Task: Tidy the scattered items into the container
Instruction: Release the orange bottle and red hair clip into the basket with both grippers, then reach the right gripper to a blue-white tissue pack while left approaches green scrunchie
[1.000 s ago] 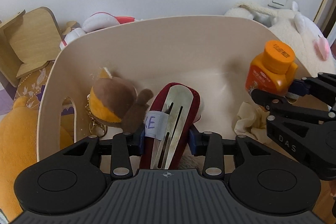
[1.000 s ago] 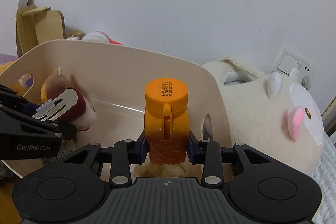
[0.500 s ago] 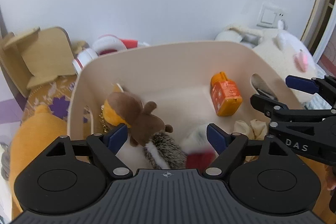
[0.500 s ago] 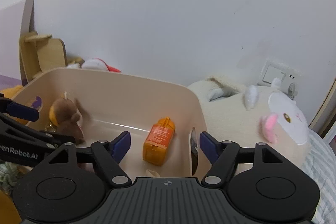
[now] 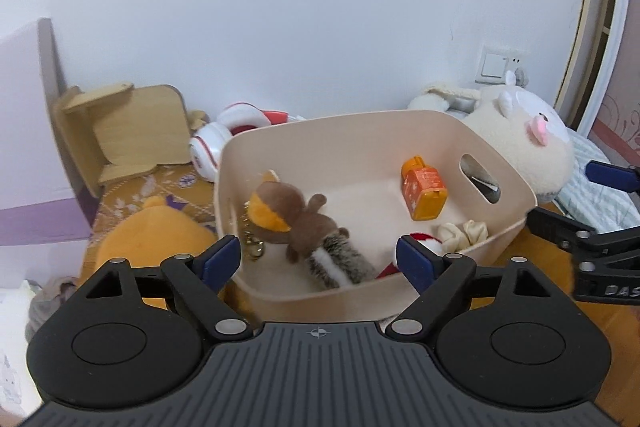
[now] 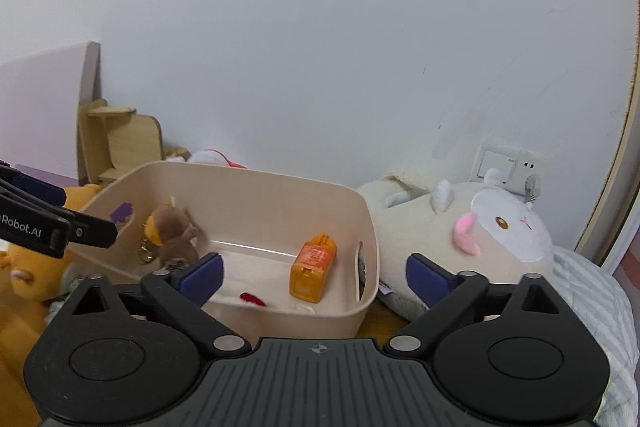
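Note:
The beige bin (image 5: 516, 187) (image 6: 368, 223) holds an orange bottle (image 5: 425, 189) (image 6: 314, 267) lying on its side. Beside it are a brown squirrel plush (image 5: 296, 219) (image 6: 170, 227), a cream scrunchie (image 5: 464, 233) and a red case (image 6: 252, 298), which is partly hidden. My left gripper (image 5: 319, 259) hangs above the bin's near wall. Its jaws are opening and nothing is between them. My right gripper (image 6: 314, 277) is back from the bin's near right side, its jaws opening wide and empty.
A big white plush cat (image 6: 480, 235) lies to the right of the bin on striped bedding (image 6: 592, 287). On the left are a yellow plush (image 5: 152, 235), a wooden stand (image 5: 132, 131) and white-red headphones (image 5: 224, 135). The wall stands close behind.
The left gripper let go of the red case and the right let go of the orange bottle. Both items now lie in the bin. Both grippers opened and drew back and up.

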`<state>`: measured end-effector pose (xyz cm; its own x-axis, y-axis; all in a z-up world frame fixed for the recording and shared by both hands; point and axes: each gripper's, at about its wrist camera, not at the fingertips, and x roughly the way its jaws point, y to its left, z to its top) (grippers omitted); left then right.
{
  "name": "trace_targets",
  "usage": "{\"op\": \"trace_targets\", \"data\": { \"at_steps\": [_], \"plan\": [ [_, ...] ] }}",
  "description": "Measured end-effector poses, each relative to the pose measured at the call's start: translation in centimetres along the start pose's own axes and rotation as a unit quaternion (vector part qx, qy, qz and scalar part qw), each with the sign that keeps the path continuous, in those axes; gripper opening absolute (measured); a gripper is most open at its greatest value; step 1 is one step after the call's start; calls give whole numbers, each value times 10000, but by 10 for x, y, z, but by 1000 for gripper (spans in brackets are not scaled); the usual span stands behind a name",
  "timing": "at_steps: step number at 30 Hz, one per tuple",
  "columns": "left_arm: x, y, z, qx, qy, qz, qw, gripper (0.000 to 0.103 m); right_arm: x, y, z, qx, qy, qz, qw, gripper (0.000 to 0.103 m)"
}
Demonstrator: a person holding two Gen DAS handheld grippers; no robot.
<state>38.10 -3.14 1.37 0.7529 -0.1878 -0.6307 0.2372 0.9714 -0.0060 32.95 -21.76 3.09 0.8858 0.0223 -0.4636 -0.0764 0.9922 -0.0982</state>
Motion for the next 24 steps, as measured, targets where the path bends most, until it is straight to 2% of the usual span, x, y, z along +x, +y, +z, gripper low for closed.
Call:
{"op": "trace_targets", "data": {
  "at_steps": [5, 10, 14, 18, 24],
  "plan": [
    [-18, 13, -26, -97, -38, -234, 9997, 87, -32, 1, -17, 54, -205, 43, 9998, 103],
    [-22, 17, -59, 60, 33, -307, 9995, 87, -56, 2, -43, -19, -235, 60, 9997, 103],
    [-12, 15, -83, 325, 240, -223, 9989, 87, -61, 6, -68, -106, 144, 303, 9994, 103],
    [0, 16, -103, 488, 417, -173, 9978, 87, -60, 15, -92, -288, 439, 334, 9981, 103],
    [14, 25, -122, 549, 557, -217, 9967, 87, -55, 29, -119, -573, 683, 562, 9944, 103]
  ]
}}
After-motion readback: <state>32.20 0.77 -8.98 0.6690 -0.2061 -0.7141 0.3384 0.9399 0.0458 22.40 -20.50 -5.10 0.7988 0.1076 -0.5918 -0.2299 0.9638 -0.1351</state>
